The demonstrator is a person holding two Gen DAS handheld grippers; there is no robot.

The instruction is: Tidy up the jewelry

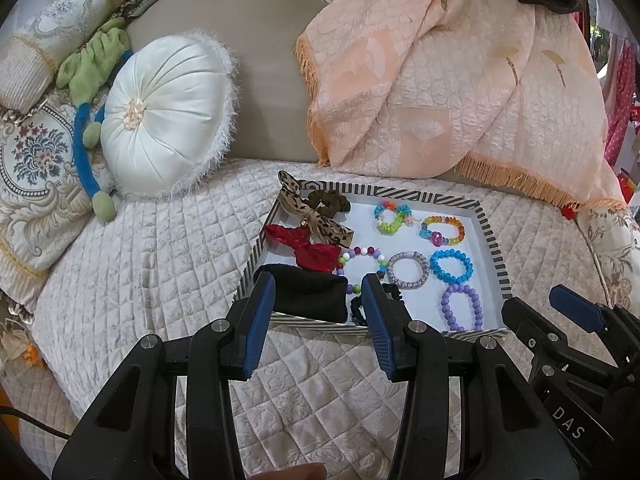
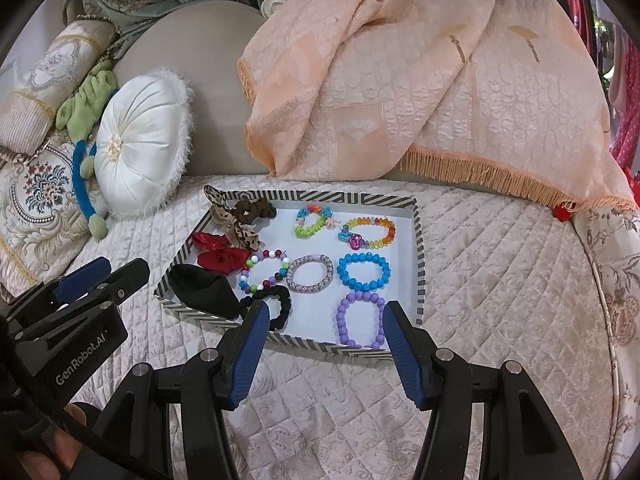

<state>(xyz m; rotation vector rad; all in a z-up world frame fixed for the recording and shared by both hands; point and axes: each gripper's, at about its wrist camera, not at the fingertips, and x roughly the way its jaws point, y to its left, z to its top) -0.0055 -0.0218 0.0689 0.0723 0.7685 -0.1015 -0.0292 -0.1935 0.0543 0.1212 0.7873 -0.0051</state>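
A striped tray [image 1: 494,240] [image 2: 419,248] lies on the quilted bed. Inside are a purple bead bracelet [image 2: 358,318] [image 1: 460,306], a blue one [image 2: 363,271], a silver one [image 2: 310,274], a multicolour bead one [image 2: 264,272], two rainbow ones [image 2: 370,232] [image 2: 314,216], a black scrunchie [image 2: 276,304], a black cloth [image 1: 308,294], a red bow [image 1: 308,246], a leopard bow [image 1: 316,212] and a brown scrunchie [image 1: 328,200]. My left gripper [image 1: 318,284] is open, at the tray's near left edge. My right gripper [image 2: 324,312] is open, at the tray's near edge, before the purple bracelet.
A round white cushion [image 1: 164,120] and a green-blue plush toy [image 1: 88,120] lie at the back left. A peach fringed throw [image 1: 460,80] covers the back right. Embroidered pillows [image 1: 32,184] sit at the left. The quilted bedspread [image 1: 160,260] surrounds the tray.
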